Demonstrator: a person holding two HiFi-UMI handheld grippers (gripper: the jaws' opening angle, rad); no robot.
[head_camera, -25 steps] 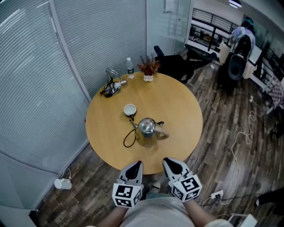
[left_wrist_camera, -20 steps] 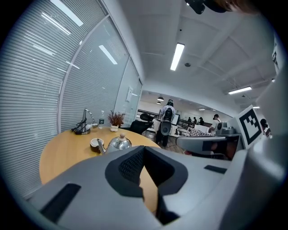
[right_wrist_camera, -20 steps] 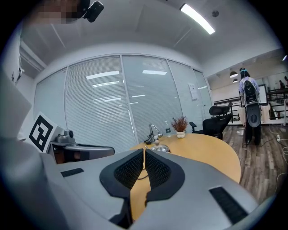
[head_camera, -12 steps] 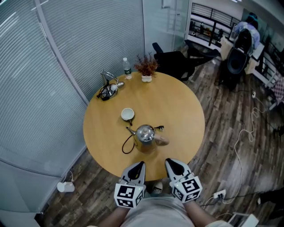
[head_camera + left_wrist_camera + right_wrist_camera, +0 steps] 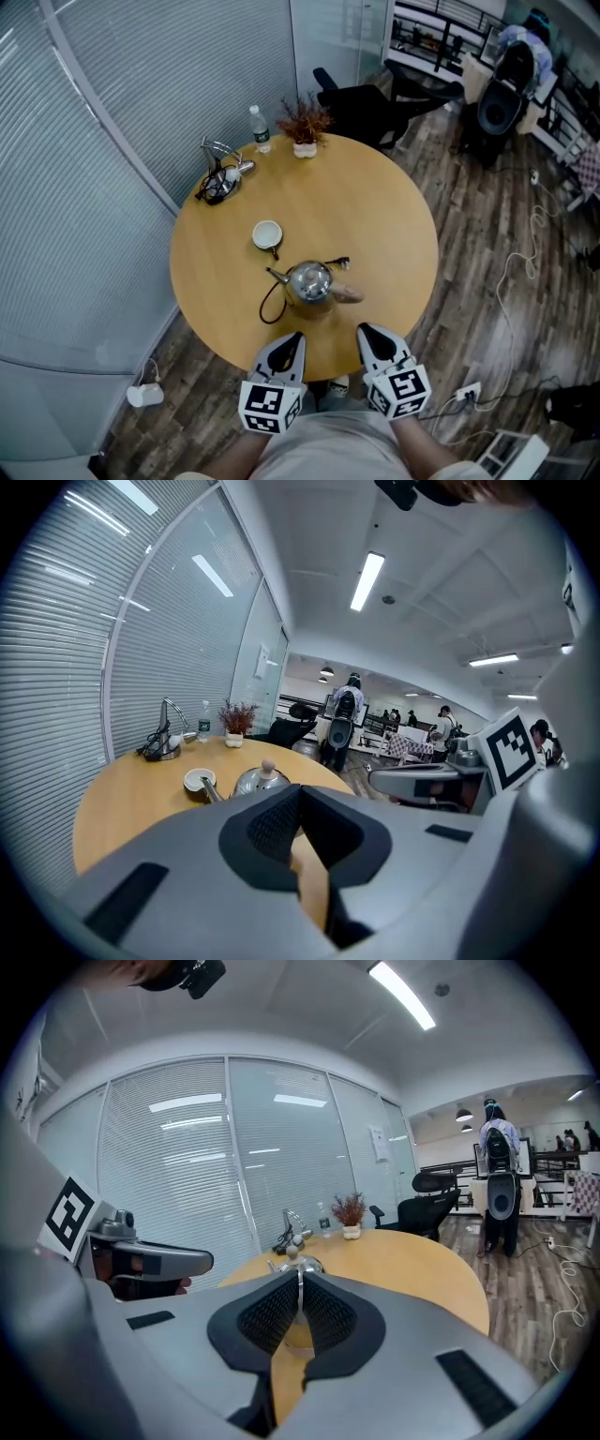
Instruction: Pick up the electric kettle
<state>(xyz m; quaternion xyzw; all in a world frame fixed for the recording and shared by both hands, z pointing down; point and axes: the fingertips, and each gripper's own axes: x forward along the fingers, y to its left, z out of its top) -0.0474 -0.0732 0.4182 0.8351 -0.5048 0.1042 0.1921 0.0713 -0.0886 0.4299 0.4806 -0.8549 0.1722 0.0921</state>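
The steel electric kettle (image 5: 309, 281) stands on the round wooden table (image 5: 394, 225), its pale handle toward the right and its spout toward the left. A black cord (image 5: 272, 305) loops beside it. Both grippers hover side by side over the table's near edge, short of the kettle. My left gripper (image 5: 292, 337) is shut and empty. My right gripper (image 5: 366, 331) is shut and empty too. In the left gripper view the kettle (image 5: 261, 780) shows just past the jaws (image 5: 298, 789). In the right gripper view the kettle (image 5: 295, 1262) peeks above the closed jaws (image 5: 300, 1277).
A white cup (image 5: 267, 233) sits just beyond the kettle. At the table's far edge stand a water bottle (image 5: 258, 128), a small potted plant (image 5: 303, 127) and a metal stand with cables (image 5: 217, 178). A blind-covered glass wall runs along the left; office chairs (image 5: 361, 98) stand behind the table.
Both grippers have come forward a little over the table's near edge, and the kettle now lies closer to them. The jaws stay shut.
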